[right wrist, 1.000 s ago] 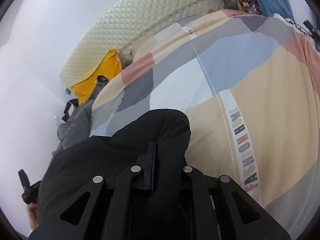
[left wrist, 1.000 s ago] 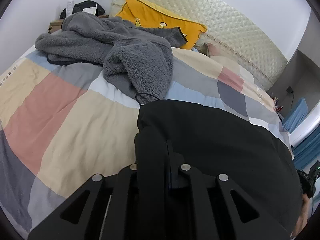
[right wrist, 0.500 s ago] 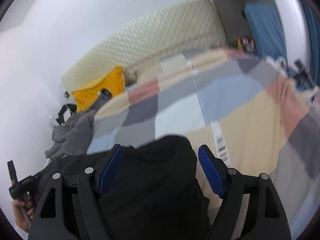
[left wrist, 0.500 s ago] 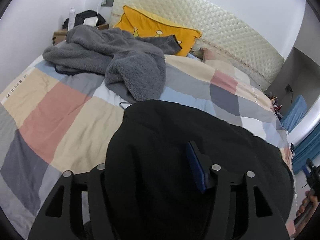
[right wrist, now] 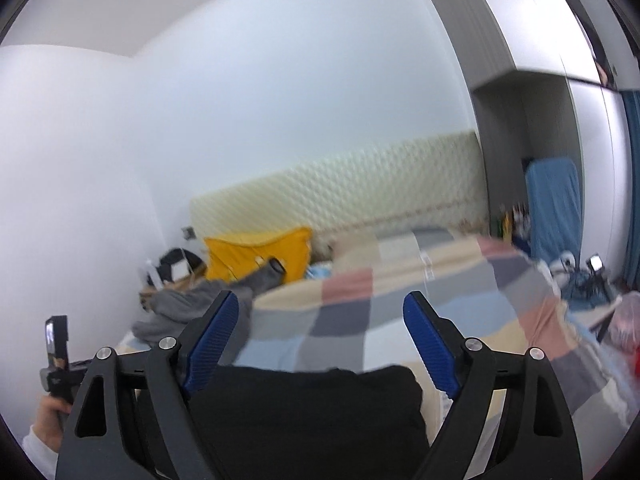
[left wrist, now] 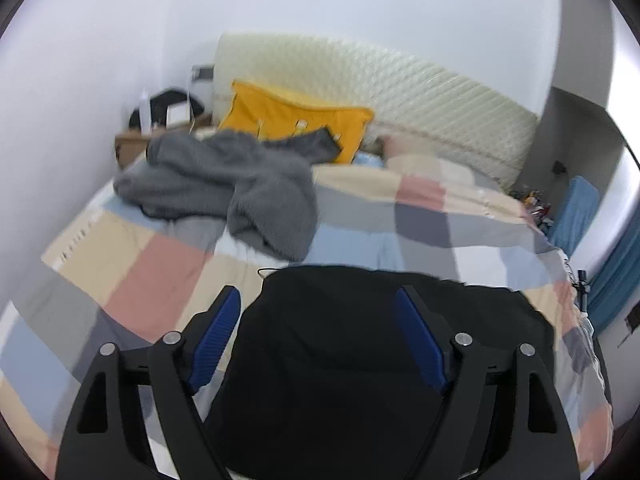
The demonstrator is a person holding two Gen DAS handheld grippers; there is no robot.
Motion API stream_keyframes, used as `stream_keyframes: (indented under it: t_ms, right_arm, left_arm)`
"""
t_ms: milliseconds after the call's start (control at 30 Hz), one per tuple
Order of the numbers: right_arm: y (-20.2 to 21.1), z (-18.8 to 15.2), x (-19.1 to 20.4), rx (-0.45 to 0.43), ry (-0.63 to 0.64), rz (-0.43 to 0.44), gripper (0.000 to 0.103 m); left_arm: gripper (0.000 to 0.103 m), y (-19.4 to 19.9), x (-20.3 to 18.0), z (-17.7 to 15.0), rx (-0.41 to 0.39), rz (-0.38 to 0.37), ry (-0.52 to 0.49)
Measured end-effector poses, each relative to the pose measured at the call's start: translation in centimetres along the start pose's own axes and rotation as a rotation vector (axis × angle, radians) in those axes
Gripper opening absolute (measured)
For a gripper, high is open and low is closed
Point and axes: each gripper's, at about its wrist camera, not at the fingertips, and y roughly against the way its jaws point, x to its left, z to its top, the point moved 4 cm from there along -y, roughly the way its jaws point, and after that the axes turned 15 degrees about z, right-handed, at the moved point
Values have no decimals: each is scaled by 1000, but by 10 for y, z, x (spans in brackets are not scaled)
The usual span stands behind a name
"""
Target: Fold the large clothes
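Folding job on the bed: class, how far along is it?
Done, apparently: the black garment lies as a compact bundle on the patchwork duvet. In hand: nothing; the left gripper and right gripper are opening, pads clear of the fabric. Left: the grey fleece garment lies crumpled near the yellow pillow.

Across the middle of my left view spreads the patchwork bedcover of beige, pink, grey and pale blue squares (left wrist: 160, 264). At its far end, upper centre, stands the cream quilted headboard (left wrist: 420, 96), and a bright yellow cushion (left wrist: 288, 120) leans against it. In the upper left corner sits a brown wooden nightstand (left wrist: 128, 144), holding a black bag (left wrist: 172, 98) and a clear plastic bottle (left wrist: 145, 110). At the right edge I see a blue padded panel (left wrist: 576, 212) and a strip of teal curtain (left wrist: 616, 280). Behind everything rises the plain white wall (left wrist: 320, 8).
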Motion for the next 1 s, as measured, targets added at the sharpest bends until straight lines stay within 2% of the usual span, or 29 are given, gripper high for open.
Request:
stream_keyframes:
  t_ms: [100,300,467,600,733,1000]
  right_arm:
    - [27,15,33,-36,35,20,91]
    - [72,21,90,-86,106,75,97]
    - [111,28,126,-163,154,97,103]
    - [127,19,140,-182,193,90,103]
    - [134,-4,146,-173,184,91,103]
    - [143,-52,153,-121,142,69,103]
  left_arm:
    - [81,47,-4,10,-47,-63,-18]
    - [83,142,-17,13,-167,-158,-83]
    - [85,204,-26,11,-300,-179,-126]
    - [88,232,-34,-3,-348,-210,-154]
    - [99,246,-42,-23,-356,-275,-159]
    - [102,262,-50,-54,-365,-300,-173]
